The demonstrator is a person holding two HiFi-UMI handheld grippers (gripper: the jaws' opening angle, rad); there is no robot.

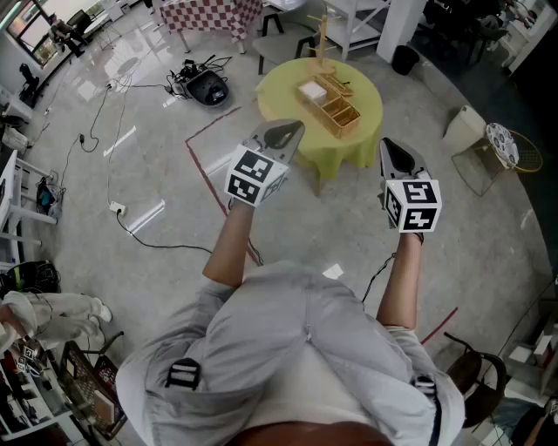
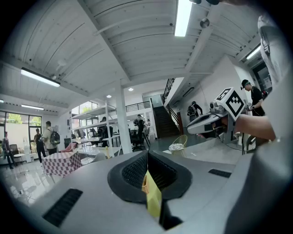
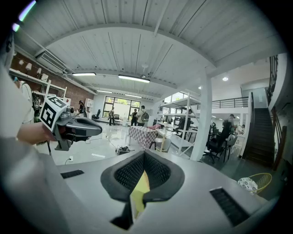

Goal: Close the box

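Observation:
A wooden box (image 1: 330,103) with several compartments stands open on a round table with a yellow-green cloth (image 1: 349,144), ahead of me. Something white (image 1: 312,90) lies at its far end. Both grippers are held in the air well short of the table, apart from the box. My left gripper (image 1: 283,135) points at the table's near left edge; its black pads (image 2: 137,171) meet with nothing between them. My right gripper (image 1: 392,150) hangs off the table's right side, its pads (image 3: 130,172) also closed on nothing. A sliver of yellow cloth shows below each pair of jaws.
The table stands on a shiny grey floor marked with red tape lines (image 1: 202,170). A black device with cables (image 1: 207,87) lies to the left, with a checkered table (image 1: 214,13) behind it. A wicker chair (image 1: 493,148) stands to the right and a black bin (image 1: 404,58) stands beyond the table.

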